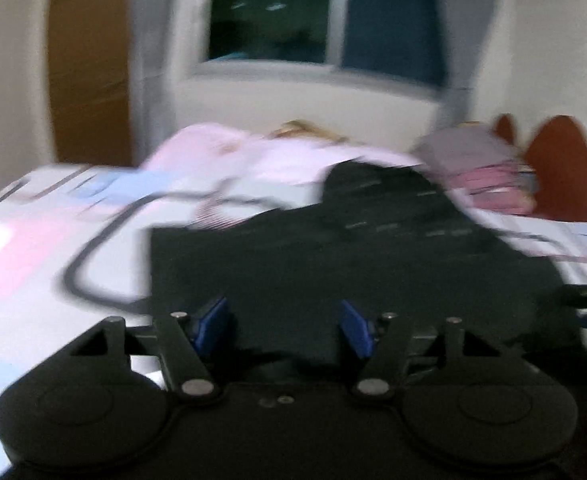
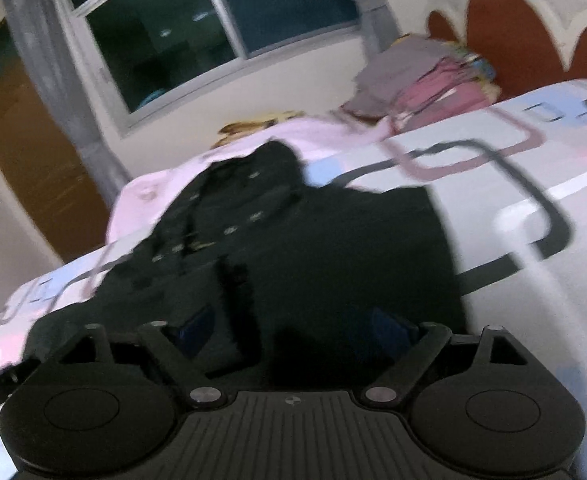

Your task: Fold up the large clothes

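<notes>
We see a black garment spread on the bed. On the left, our left gripper hovers half-spread and empty over its near edge. On the right, our right gripper gapes wide, empty. Blur suggests haste; we might pinch the bedsheet too.

The garment is black with small pale flecks. The sheet is white with pink and pale blue blocks and dark rounded outlines. Far right, a headboard in rust red; pink and grey clothes stacked.
</notes>
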